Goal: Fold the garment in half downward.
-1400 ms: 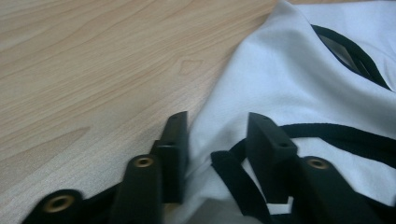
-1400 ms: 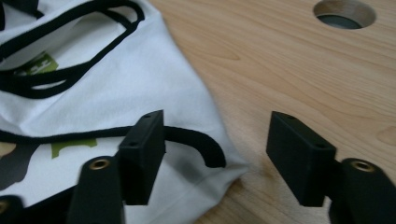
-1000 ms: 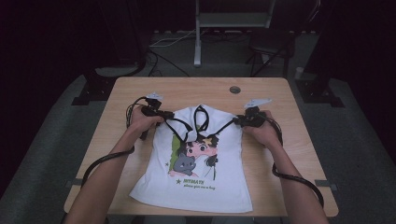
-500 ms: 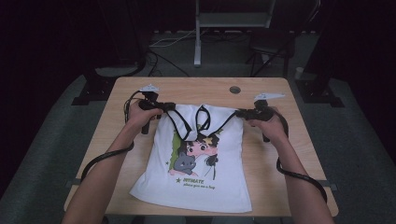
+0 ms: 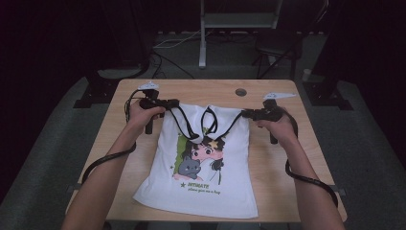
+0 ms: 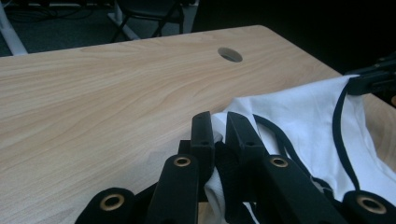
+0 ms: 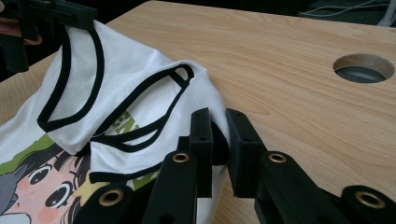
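Observation:
A white sleeveless top (image 5: pixel 206 167) with black trim and a cartoon print lies on the wooden table (image 5: pixel 287 158), hem toward me. My left gripper (image 5: pixel 173 102) is shut on its upper left corner, and white cloth is pinched between the jaws in the left gripper view (image 6: pixel 219 123). My right gripper (image 5: pixel 245 114) is shut on the upper right corner, with cloth clamped between its jaws (image 7: pixel 219 119). The top edge hangs stretched between both grippers, slightly off the table, and the black-edged straps (image 5: pixel 209 117) droop in the middle. The lower part rests flat.
A round cable hole (image 5: pixel 241 92) is in the table's far side, also seen as the hole (image 7: pixel 363 67) close to the right gripper. Bare wood flanks the top on both sides. Chair and stand legs (image 5: pixel 203 48) stand on the dark floor beyond the table.
Both grippers have risen a little and moved toward the far edge with the top's upper corners. This lifted the top edge and pulled the garment straighter.

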### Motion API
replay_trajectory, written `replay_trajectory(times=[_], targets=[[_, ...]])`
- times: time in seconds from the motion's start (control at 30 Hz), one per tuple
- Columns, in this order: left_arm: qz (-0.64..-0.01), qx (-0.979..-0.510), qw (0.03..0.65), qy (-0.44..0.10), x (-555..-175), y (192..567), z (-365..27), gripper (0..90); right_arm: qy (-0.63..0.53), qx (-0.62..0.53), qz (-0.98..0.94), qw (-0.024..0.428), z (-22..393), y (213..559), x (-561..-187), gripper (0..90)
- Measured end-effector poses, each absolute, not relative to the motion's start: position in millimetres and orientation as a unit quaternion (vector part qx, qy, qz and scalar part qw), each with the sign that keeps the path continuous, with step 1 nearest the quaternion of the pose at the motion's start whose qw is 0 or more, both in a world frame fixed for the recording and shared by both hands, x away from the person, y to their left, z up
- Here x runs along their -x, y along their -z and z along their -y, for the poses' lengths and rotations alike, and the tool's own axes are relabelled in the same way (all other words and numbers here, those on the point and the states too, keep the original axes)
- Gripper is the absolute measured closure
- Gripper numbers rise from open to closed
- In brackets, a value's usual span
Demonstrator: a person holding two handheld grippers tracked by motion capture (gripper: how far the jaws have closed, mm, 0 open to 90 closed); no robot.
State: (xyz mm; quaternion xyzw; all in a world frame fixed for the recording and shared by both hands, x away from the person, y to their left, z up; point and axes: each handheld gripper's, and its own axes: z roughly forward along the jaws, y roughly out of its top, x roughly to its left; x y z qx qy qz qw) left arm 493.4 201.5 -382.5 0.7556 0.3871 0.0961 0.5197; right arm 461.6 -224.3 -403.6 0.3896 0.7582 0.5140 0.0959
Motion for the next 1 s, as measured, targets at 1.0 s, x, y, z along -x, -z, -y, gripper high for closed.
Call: replay_trajectory(times=[1.0], targets=[[-0.362, -0.745, 0.551, -0.097, -479.1, 347.2, -214.9, 81.9, -0.567, -0.358, -0.737, 0.083, 238.1, 371.6, -444.5, 82.1]])
